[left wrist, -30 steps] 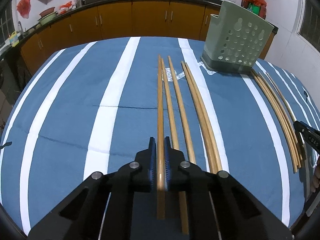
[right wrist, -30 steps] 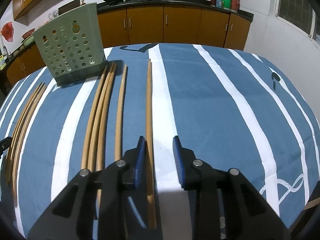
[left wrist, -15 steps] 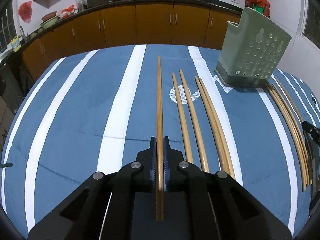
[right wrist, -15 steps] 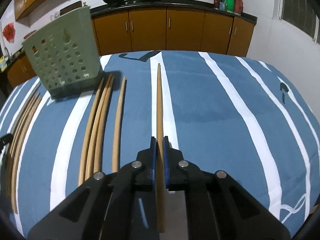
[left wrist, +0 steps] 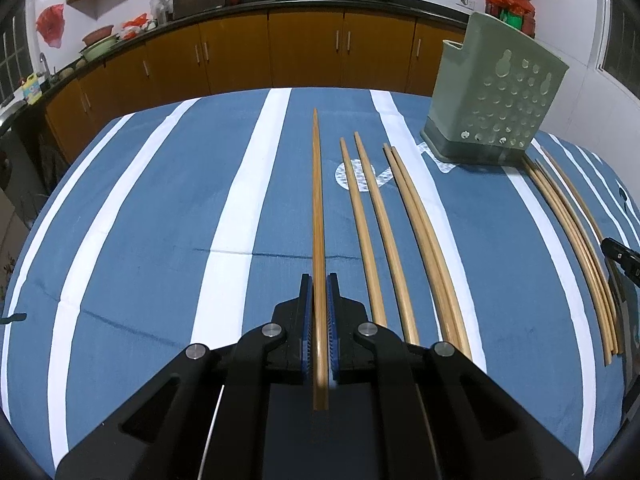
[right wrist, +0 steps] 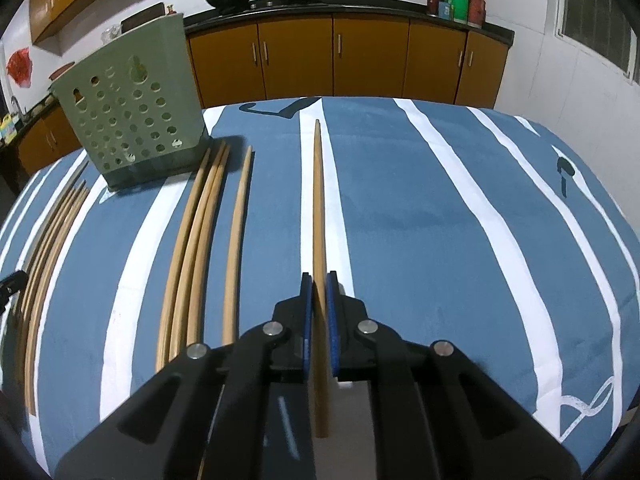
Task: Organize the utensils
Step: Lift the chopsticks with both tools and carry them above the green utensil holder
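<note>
My left gripper (left wrist: 319, 280) is shut on a long wooden chopstick (left wrist: 317, 200) and holds it above the blue striped cloth. My right gripper (right wrist: 319, 278) is shut on another wooden chopstick (right wrist: 318, 208), also lifted off the cloth. A green perforated utensil holder (left wrist: 494, 96) stands upright at the far right of the left wrist view; it also shows in the right wrist view (right wrist: 128, 112) at the far left. Several loose chopsticks (left wrist: 384, 224) lie on the cloth to the right of my left gripper, and loose chopsticks (right wrist: 200, 240) lie to the left of my right one.
Another bundle of chopsticks (left wrist: 576, 240) lies past the holder near the table's right edge; in the right wrist view this bundle (right wrist: 48, 240) is at the left edge. The other gripper's tip (left wrist: 620, 258) shows at the far right. Orange kitchen cabinets (left wrist: 280, 52) stand behind the table.
My right gripper shut on a chopstick and lifted it. My left gripper raised its chopstick off the cloth, away from the ones lying beside it.
</note>
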{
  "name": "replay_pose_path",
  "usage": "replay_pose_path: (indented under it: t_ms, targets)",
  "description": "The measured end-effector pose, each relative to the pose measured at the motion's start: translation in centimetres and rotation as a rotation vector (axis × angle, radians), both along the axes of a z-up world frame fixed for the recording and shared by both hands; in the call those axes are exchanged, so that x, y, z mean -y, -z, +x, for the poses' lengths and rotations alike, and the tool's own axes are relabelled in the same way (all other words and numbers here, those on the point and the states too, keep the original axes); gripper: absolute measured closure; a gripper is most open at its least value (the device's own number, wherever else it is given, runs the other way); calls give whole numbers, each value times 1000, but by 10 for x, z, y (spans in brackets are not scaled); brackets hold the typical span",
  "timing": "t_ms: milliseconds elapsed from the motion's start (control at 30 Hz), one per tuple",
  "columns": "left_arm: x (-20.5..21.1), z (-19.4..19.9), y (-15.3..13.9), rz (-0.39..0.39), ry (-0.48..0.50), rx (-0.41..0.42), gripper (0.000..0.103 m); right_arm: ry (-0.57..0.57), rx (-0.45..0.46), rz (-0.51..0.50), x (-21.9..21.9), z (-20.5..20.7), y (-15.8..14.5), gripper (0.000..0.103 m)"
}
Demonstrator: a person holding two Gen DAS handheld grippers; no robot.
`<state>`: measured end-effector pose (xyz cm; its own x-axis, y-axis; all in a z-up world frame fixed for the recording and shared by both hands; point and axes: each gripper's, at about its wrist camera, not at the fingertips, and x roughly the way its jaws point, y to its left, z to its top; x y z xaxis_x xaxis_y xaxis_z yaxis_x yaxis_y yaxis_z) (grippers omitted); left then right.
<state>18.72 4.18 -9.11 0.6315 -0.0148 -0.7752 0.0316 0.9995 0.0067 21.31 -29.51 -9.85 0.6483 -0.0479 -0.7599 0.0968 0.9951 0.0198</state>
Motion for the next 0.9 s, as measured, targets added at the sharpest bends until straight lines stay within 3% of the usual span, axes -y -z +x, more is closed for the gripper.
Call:
replay_pose_path:
  t_ms: [133,300,633,900]
  targets:
    - [1,-1,-1,15,17,-12,95,-6,-4,19,1,-4,-5,95]
    - [-3,-7,-18,1,16,24,95,5,68,30,6,-14,-32,95]
    - [-15,-16,-97,-63,-18,239,95,30,279,57,18,-31,-103,95]
    - [-21,-9,-142,-71,-38,357,95,30,348,47,16,-31,-130,95]
